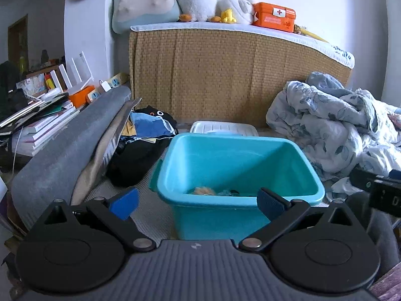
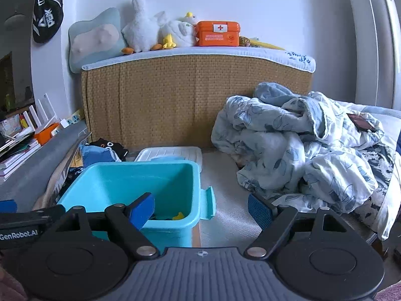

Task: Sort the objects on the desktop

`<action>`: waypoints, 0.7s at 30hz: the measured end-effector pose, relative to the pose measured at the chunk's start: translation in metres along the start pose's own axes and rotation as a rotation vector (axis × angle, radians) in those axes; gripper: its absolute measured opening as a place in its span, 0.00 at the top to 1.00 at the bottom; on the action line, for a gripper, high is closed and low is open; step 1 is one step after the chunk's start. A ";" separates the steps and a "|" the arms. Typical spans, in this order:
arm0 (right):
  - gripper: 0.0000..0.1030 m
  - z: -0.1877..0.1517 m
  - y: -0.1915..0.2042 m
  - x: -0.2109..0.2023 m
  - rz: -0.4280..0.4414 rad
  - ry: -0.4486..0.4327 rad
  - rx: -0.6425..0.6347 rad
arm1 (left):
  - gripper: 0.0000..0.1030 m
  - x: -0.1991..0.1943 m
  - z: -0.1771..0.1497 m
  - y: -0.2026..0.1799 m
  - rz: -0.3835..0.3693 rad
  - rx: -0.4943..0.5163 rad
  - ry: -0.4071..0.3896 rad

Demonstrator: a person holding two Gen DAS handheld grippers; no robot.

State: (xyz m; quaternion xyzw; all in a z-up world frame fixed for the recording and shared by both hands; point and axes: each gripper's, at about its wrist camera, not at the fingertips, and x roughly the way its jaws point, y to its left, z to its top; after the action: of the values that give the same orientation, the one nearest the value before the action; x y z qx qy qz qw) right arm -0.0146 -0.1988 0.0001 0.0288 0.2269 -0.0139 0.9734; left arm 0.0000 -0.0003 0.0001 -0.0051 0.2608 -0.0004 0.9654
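My left claw [image 1: 198,202] is wide open and holds nothing; so is my right claw [image 2: 200,209]. I think I keep both low by the bin [image 1: 240,158] so its mouth is easy to reach. The bin sits on the mat with no lid on; the white lid [image 1: 224,128] lies just behind it. Down inside are a few small things [image 1: 215,191], one yellow, too dim to name.

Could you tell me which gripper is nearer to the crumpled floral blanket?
The right gripper: the floral blanket lies just past its right finger. The left gripper faces the teal bin, with the blanket farther off to its right.
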 end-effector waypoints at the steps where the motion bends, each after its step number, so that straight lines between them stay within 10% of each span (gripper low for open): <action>1: 0.18 0.000 0.001 0.000 0.004 0.003 -0.002 | 0.00 0.000 0.000 -0.001 0.003 0.004 0.001; 21: 0.18 0.000 0.014 0.000 0.010 0.031 -0.073 | 0.00 -0.012 0.008 0.003 -0.004 -0.018 0.021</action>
State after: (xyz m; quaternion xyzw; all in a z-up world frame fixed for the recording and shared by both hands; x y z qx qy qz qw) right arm -0.0141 -0.1852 0.0008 -0.0053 0.2420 -0.0003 0.9703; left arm -0.0060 0.0025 0.0131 -0.0142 0.2711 0.0002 0.9624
